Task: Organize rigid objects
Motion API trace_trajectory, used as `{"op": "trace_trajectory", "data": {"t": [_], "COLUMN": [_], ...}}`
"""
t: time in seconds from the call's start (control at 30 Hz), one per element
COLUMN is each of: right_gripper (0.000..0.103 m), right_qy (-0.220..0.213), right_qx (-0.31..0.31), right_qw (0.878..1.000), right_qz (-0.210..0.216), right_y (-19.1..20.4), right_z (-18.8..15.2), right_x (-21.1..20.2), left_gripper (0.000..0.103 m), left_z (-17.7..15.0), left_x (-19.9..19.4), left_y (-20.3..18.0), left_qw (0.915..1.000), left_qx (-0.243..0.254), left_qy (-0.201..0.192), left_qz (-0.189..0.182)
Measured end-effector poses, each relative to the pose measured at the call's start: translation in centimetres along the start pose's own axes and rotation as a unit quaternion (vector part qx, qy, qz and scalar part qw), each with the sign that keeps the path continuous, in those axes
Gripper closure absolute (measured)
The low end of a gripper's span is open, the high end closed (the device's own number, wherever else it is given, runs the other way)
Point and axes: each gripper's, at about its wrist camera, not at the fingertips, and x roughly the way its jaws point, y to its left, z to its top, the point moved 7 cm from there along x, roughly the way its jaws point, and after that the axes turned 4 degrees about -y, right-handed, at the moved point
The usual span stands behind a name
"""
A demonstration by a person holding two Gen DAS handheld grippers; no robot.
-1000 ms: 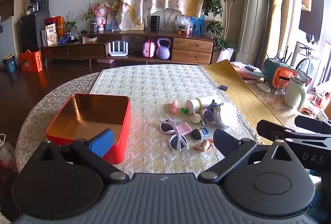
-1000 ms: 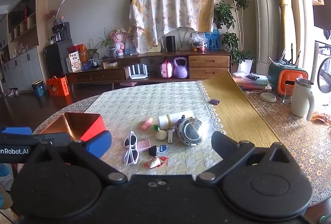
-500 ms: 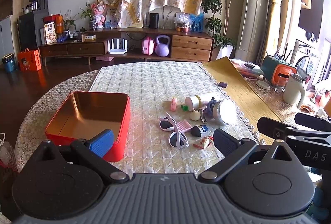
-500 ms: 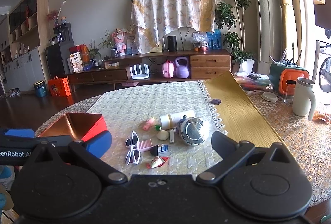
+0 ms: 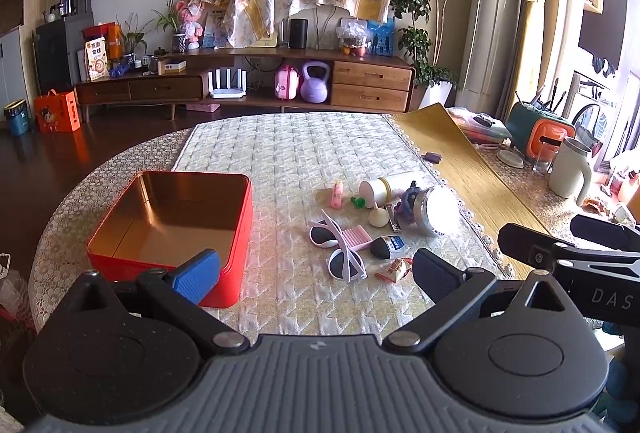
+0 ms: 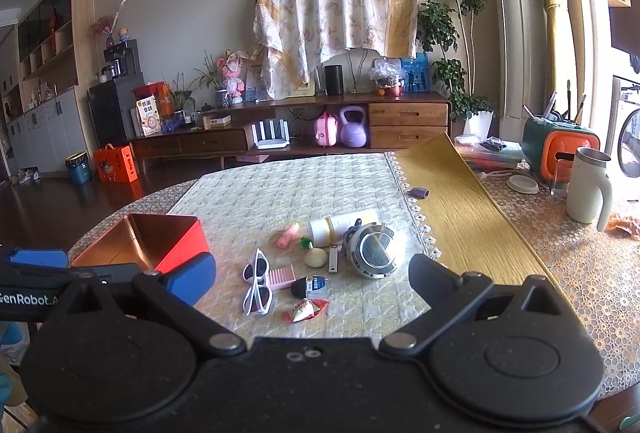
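An open red tin box (image 5: 240,233) (image 6: 188,241) with a gold inside stands empty on the left of the table. To its right lies a small heap: white sunglasses (image 5: 340,253) (image 6: 258,289), a pink comb (image 5: 356,236), a round silver clock (image 5: 434,211) (image 6: 374,251), a white bottle (image 5: 386,186) (image 6: 340,225), a pink tube (image 5: 337,194), a cream bulb (image 5: 378,218) and a red-white candy (image 5: 396,269) (image 6: 302,311). My left gripper (image 5: 316,273) hovers open near the table's front edge. My right gripper (image 6: 312,279) is open too, empty, just in front of the heap.
A cream quilted mat (image 5: 288,153) covers the round table, with a yellow mat (image 5: 460,161) to its right. On the far right stand a white mug (image 6: 588,189) and an orange-green box (image 6: 560,149). A small purple item (image 6: 418,192) lies on the yellow mat.
Both views have risen and pulled back slightly; the box and heap sit a little lower in frame. Nothing on the table moved. Both grippers stay open.
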Motion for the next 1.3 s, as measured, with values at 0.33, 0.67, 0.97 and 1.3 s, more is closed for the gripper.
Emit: {"op": "trace_trajectory", "data": {"t": [0.33, 0.67, 0.97, 1.3], "right_gripper": [0.000, 0.001, 0.005, 0.009], "right_qy": [0.017, 0.060, 0.089, 0.121], "right_qx": [0.000, -0.004, -0.048, -0.087], "right_qw": [1.000, 0.998, 0.993, 0.985], "right_qz": [0.007, 0.032, 0.063, 0.091], "right_y": [-0.1, -1.2, -1.0, 0.1], "right_z": [-1.0, -2.1, -3.7, -5.5], "right_x": [1.3, 4.0, 7.8, 11.9], "left_gripper": [0.000, 0.000, 0.000, 0.000], "left_z": [-0.1, -0.6, -0.8, -0.4], "left_x": [1.1, 4.5, 9.0, 15.1], "left_y": [0.2, 1.1, 1.0, -1.4], "left_qw": [0.9999, 0.9987, 0.9958, 0.9926], "left_qx": [-0.004, -0.019, -0.014, 0.021], "left_qy": [0.011, 0.047, 0.090, 0.119], "left_qz": [-0.002, -0.004, 0.000, -0.009]}}
